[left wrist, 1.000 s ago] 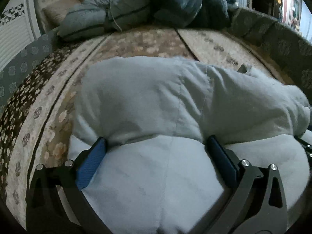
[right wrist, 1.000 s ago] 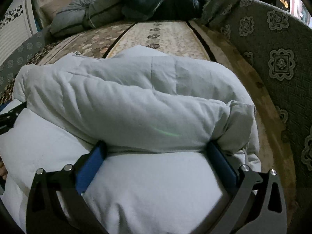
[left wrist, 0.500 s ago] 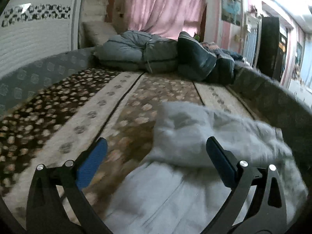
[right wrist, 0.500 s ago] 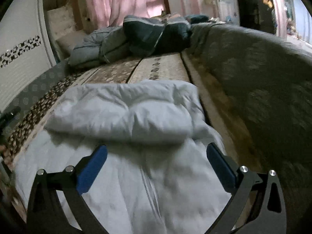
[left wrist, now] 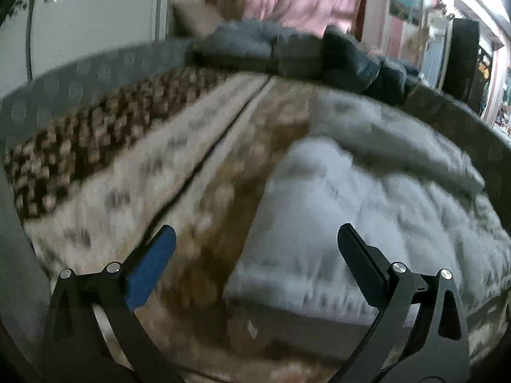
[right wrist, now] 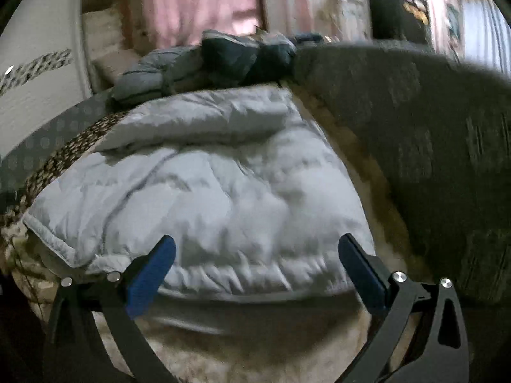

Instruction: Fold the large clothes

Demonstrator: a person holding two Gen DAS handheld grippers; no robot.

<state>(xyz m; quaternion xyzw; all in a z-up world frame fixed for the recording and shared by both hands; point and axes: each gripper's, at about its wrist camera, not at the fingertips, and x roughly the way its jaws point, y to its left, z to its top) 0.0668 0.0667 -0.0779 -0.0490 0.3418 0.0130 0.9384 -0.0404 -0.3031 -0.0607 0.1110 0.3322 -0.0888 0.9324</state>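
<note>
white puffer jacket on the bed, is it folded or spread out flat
Folded, at least partly. In the right wrist view the white puffer jacket has its far part doubled back over the body as a thick flap. Whether the folding is finished, cannot tell.

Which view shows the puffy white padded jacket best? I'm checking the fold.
The right wrist view: the puffy white padded jacket fills it nearly whole. The left wrist view shows only its left part, blurred.

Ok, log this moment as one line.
left gripper: open, empty | right gripper: open, empty | white puffy coat: folded, on patterned bedspread
</note>
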